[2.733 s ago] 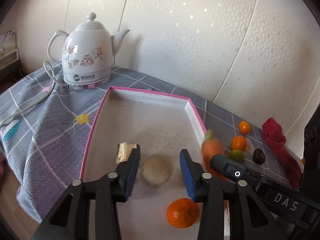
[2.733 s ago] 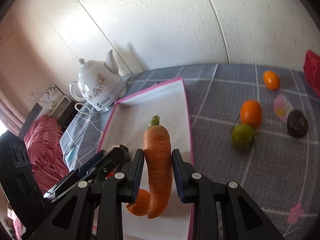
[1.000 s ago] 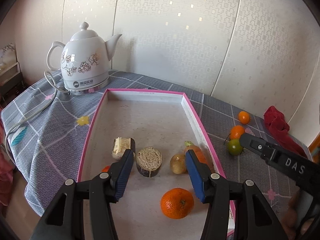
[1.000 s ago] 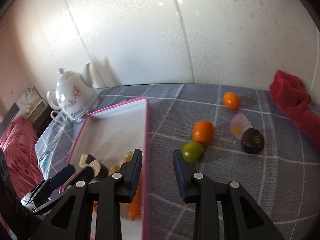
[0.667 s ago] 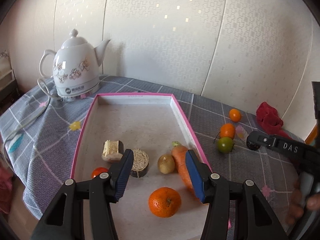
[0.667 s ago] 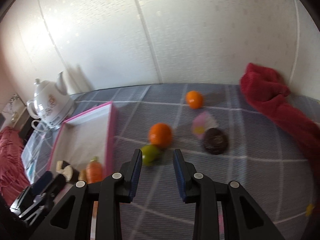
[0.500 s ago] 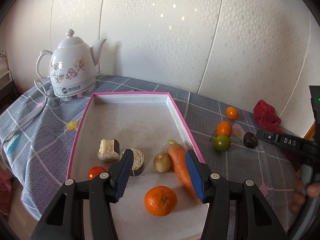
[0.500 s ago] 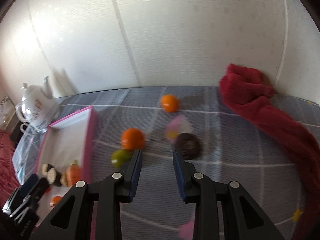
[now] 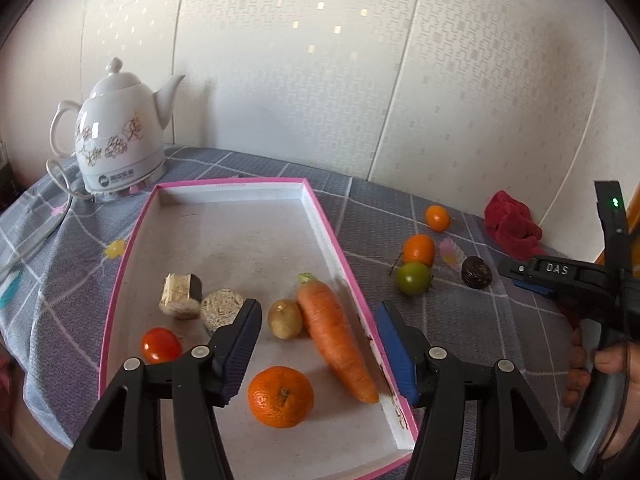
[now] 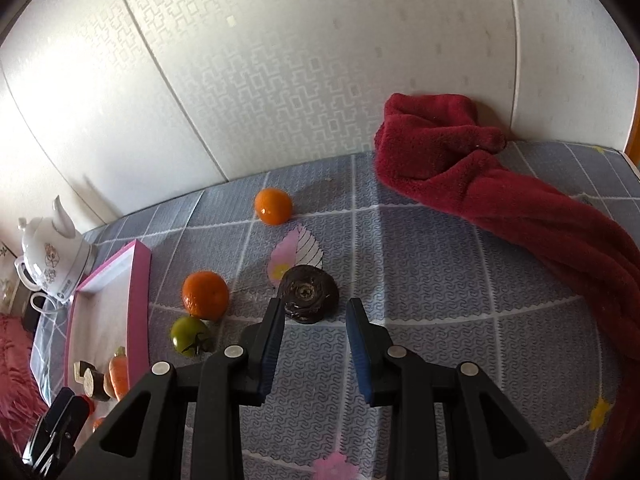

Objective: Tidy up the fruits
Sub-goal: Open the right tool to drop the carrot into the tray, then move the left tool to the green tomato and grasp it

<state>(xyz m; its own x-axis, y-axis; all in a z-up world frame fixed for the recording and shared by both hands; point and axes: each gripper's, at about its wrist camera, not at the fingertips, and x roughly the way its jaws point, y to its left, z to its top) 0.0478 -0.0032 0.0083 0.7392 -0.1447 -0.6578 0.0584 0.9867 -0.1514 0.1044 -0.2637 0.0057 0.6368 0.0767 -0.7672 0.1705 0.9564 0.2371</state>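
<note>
The right claw (image 10: 315, 330) is spread, empty, just before the dark wrinkled round fruit (image 10: 308, 294). The left claw (image 9: 320, 344) is spread, empty, above the pink-rimmed white tray (image 9: 324, 216) holding the long orange carrot (image 9: 334, 330).

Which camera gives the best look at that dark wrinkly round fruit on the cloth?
The right wrist view: the dark fruit sits large just ahead of the open right claw. The left wrist view shows it small and distant.
</note>
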